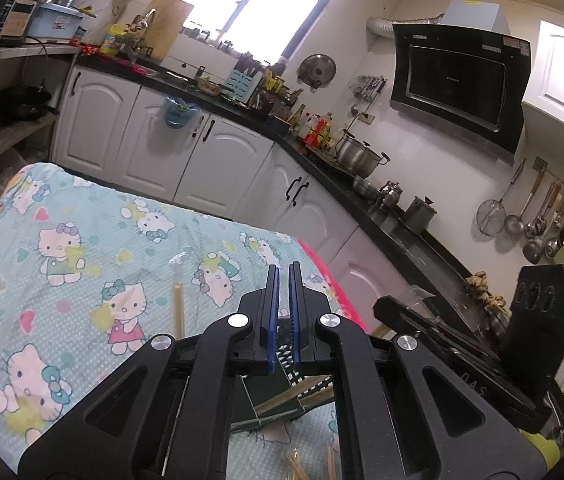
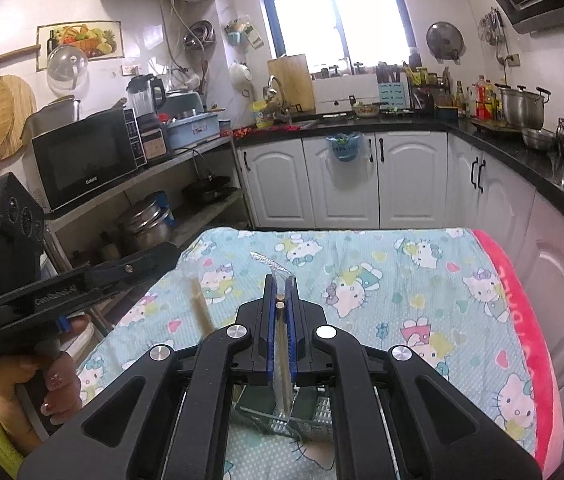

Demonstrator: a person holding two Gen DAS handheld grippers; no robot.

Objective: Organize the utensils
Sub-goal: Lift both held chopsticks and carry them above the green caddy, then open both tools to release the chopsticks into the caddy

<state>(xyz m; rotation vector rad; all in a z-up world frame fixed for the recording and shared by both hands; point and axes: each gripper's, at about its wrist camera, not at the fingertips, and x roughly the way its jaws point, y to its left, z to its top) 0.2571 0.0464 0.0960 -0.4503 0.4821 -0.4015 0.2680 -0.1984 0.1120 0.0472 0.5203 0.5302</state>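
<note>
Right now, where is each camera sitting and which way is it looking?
Left wrist: sits on the left gripper, looking along its shut, empty fingers over the cartoon-cat tablecloth toward the stove corner; the right gripper's black body shows at the right.
Right wrist: sits on the right gripper, looking toward the window; chopsticks in a clear wrapper sit between its fingers, and the left hand holding its gripper shows at the left.
Shared: the tablecloth, the white cabinets, the window.
</note>
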